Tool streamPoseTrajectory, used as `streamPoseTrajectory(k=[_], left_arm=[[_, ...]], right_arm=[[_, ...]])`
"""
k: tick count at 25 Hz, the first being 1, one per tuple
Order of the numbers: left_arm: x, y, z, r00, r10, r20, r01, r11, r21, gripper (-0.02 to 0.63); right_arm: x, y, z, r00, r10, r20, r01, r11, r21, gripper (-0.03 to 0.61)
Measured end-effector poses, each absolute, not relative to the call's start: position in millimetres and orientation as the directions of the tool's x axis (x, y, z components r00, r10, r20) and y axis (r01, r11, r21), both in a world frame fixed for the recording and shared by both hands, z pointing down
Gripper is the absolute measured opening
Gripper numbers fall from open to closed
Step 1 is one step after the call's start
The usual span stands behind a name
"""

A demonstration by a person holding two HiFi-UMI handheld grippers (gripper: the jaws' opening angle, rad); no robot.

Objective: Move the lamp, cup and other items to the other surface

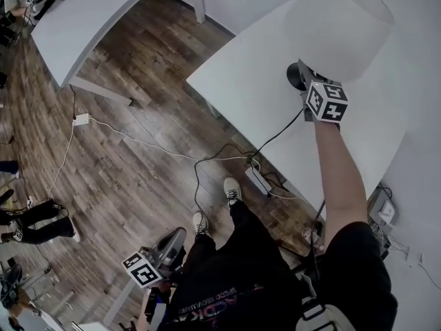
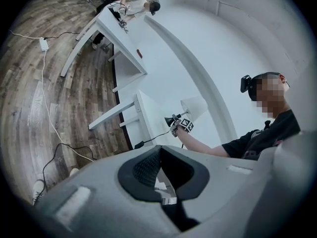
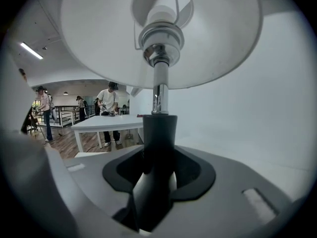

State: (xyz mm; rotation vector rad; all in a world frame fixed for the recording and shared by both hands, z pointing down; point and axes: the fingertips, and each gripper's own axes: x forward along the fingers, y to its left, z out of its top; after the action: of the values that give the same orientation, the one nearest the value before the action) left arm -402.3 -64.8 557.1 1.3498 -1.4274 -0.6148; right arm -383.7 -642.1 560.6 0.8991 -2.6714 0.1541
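Observation:
A table lamp with a white shade (image 1: 337,19) and a dark base (image 1: 296,74) is over the near white table (image 1: 262,95). My right gripper (image 1: 304,83) is shut on the lamp's dark lower stem (image 3: 157,133), with the chrome rod and bulb above it under the shade (image 3: 99,38). Whether the base touches the table I cannot tell. The lamp's black cord (image 1: 275,138) runs off the table edge to the floor. My left gripper (image 1: 173,240) hangs low beside the person's leg, jaws apart and empty (image 2: 163,175). In that view the lamp (image 2: 195,107) shows far off.
A second white table (image 1: 89,19) stands at the upper left across a wooden floor. Cables and a power strip (image 1: 259,180) lie on the floor by the near table's edge. Other people work at a far table (image 3: 106,123). A white wall (image 3: 247,123) is behind the lamp.

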Motion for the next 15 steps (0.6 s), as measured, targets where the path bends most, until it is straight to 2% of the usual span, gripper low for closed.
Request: streamPoseTrajectory(k=[15], left_arm=[[-416,-21,526,0.313,-0.924,0.217,-0.447,0.058,0.893,-0.002]], right_arm=[[-293,-538,457,-0.687,-0.707,0.170,-0.718,0.696,-0.009,0.158]])
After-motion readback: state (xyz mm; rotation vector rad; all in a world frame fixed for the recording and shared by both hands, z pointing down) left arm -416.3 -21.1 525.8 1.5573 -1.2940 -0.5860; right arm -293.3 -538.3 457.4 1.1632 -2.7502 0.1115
